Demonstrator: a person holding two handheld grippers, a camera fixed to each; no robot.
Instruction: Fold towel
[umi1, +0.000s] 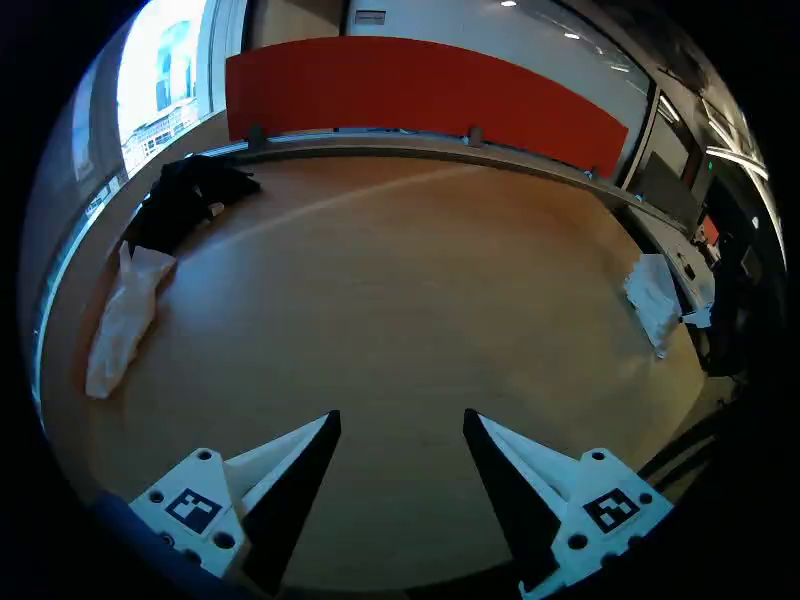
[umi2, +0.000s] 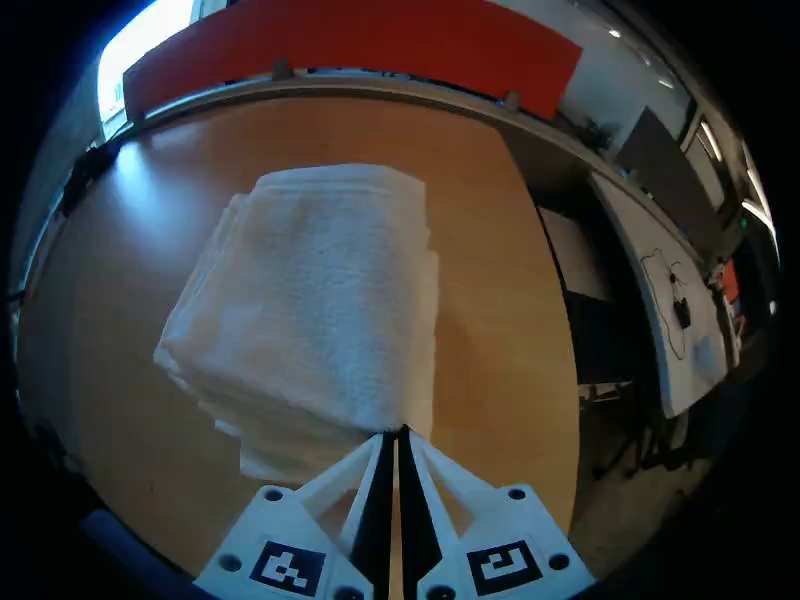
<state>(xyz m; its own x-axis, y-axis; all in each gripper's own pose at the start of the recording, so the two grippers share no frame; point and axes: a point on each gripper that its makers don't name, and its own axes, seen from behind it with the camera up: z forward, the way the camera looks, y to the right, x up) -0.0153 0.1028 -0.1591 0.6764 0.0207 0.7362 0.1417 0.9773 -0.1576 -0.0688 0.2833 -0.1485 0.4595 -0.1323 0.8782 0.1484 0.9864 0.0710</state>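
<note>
Lying folded on the brown wooden table (umi2: 500, 250), the white terry towel (umi2: 320, 300) looks soft, light and floppy, best pinched by a corner; right gripper (umi2: 398, 438) is clenched at its near edge; left gripper (umi1: 401, 420) hangs released

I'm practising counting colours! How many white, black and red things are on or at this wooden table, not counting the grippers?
White: 2, the folded towel and a crumpled white bag or cloth
Black: 1, a dark bundle
Red: 1, the divider panel along the far edge
Total: 4
</note>
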